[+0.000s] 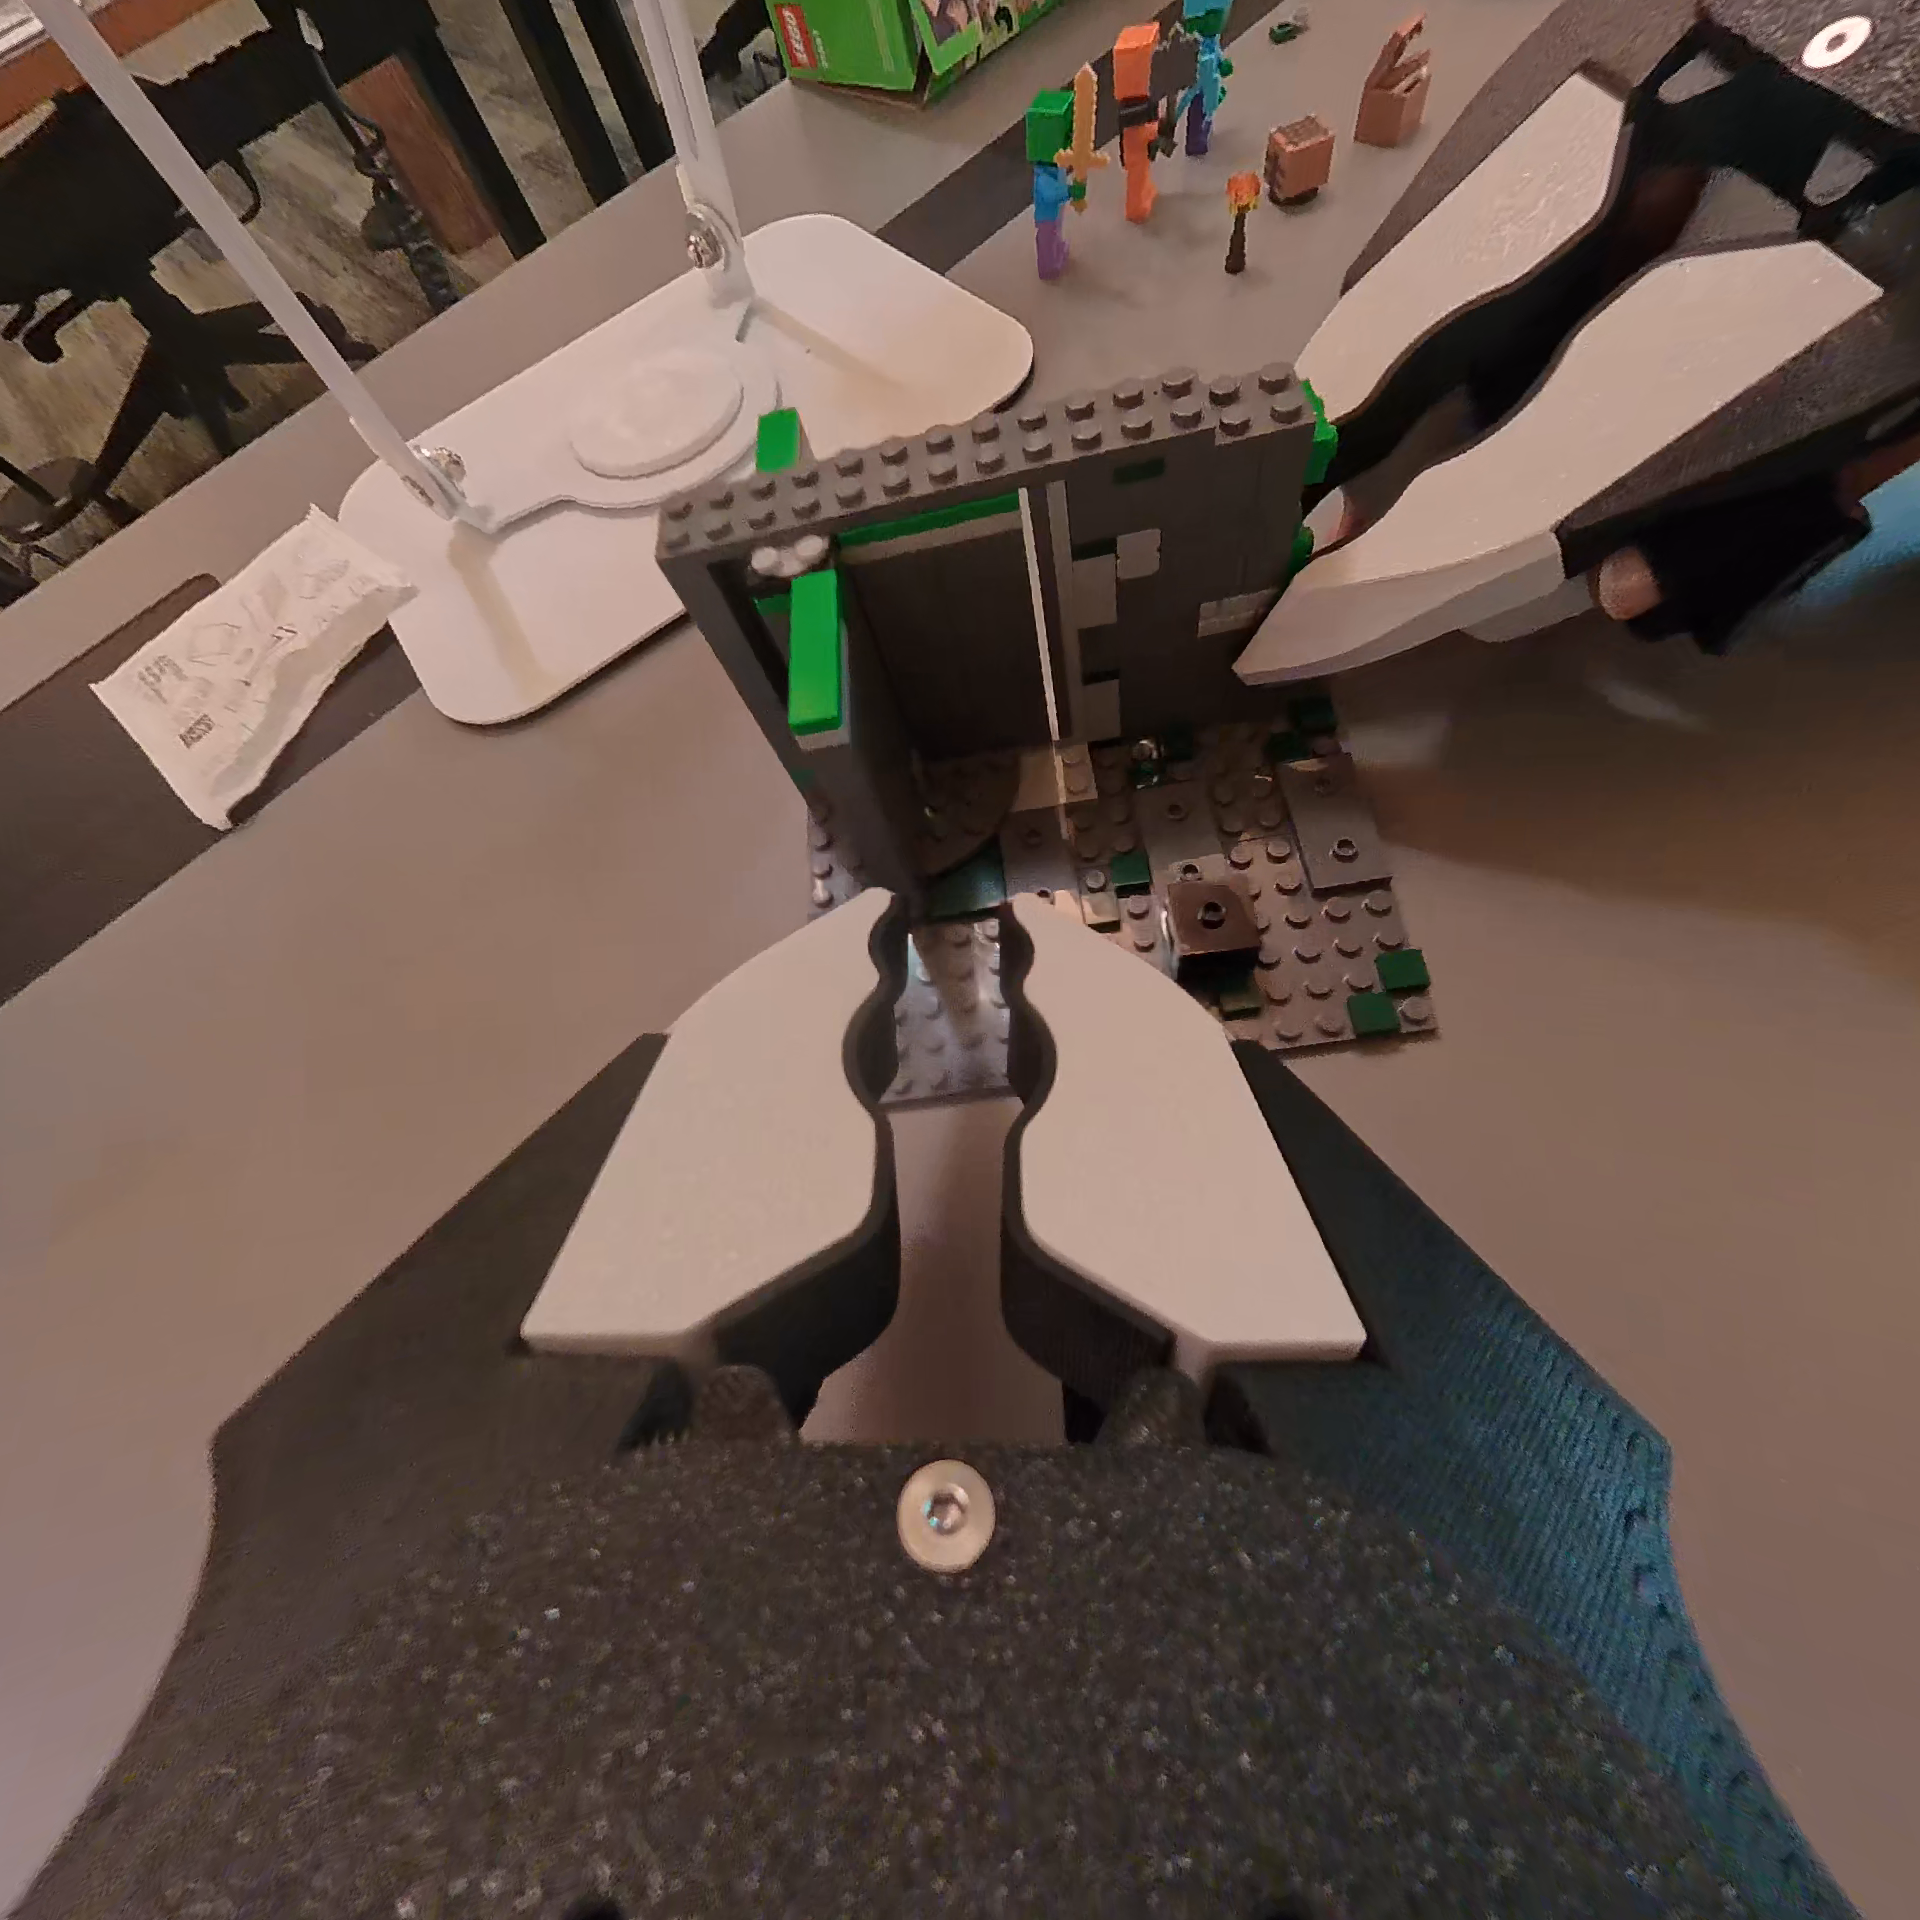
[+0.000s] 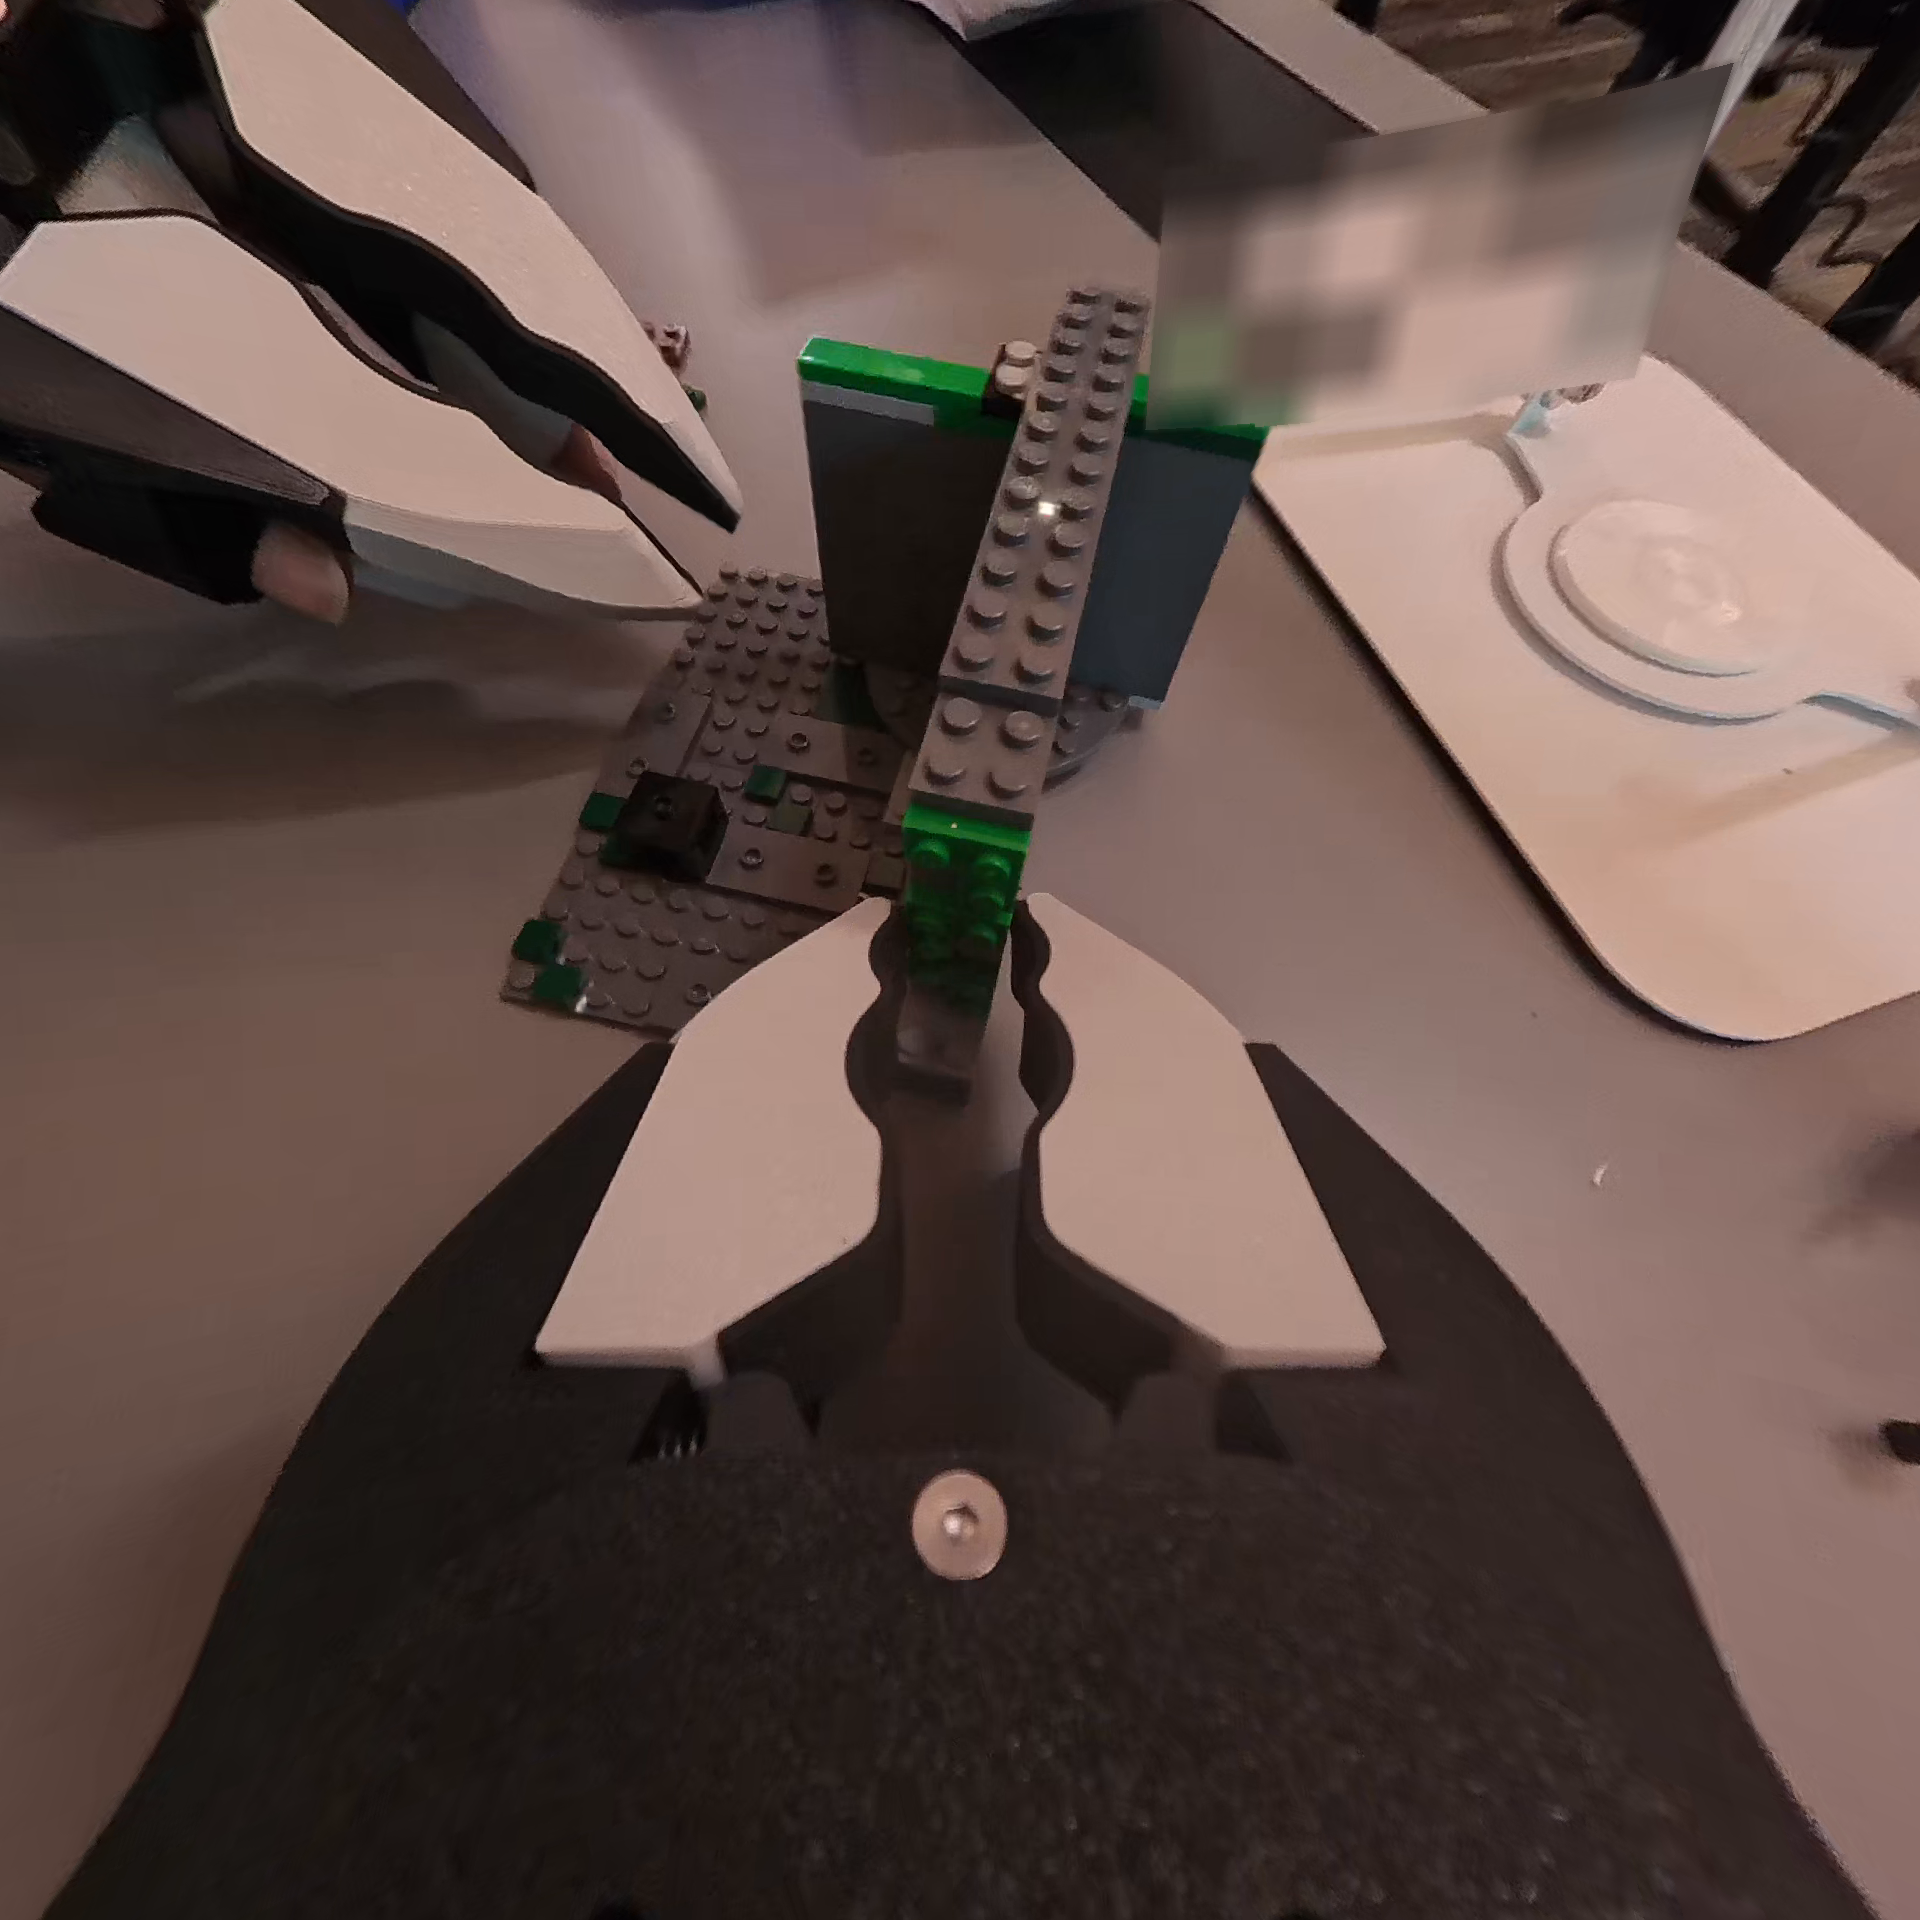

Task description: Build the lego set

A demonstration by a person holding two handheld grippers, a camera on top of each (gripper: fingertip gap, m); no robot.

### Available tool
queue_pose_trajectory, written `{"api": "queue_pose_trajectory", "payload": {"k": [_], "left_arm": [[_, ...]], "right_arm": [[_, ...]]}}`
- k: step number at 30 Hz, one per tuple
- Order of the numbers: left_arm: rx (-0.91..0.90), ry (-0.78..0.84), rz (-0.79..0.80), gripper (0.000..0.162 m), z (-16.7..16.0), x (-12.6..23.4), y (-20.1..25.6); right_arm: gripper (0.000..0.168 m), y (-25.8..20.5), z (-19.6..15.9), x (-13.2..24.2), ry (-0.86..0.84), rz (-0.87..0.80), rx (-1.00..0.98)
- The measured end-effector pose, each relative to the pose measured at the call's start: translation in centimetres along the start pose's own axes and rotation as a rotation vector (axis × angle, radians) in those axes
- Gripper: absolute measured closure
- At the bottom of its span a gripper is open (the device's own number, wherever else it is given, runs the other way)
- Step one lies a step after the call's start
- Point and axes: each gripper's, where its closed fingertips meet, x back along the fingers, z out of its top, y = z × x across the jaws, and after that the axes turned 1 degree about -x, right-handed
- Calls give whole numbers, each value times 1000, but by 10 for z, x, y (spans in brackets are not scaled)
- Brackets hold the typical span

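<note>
The grey wall of the lego build stands upright on its studded baseplate in the middle of the table. The right claw is clamped on the wall's near end, its fingers pressing either side of the green bricks there. In the right wrist view the wall runs away from the claw toward 12 o'clock, with the baseplate spread out at 10 o'clock.

The left claw hovers low at the other side of the build, tips just above the baseplate's near edge and right beside the foot of the wall. Its jaws stand a little apart with nothing between them. In the left wrist view the right claw comes in from 2 o'clock, angled down onto the wall's edge; a gloved fingertip shows under it.

On the baseplate a small dark block sits at about 1 o'clock from the left claw, among scattered dark-green tiles.

Behind the build, at 11 o'clock in the left view, a white stand base lies flat on the table, with a crumpled clear bag beside it at 10 o'clock. Farther off at 12 to 1 o'clock stand three blocky figures, a small torch, two brown pieces and a green box.
</note>
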Motion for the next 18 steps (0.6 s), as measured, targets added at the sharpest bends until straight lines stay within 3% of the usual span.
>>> {"api": "queue_pose_trajectory", "payload": {"k": [10,18], "left_arm": [[34,123,-4,147,20,14,-5],[18,109,-6,147,18,13,-4]], "right_arm": [[151,22,8,26,-173,247,-421],[151,30,16,36,-258,241,-604]]}}
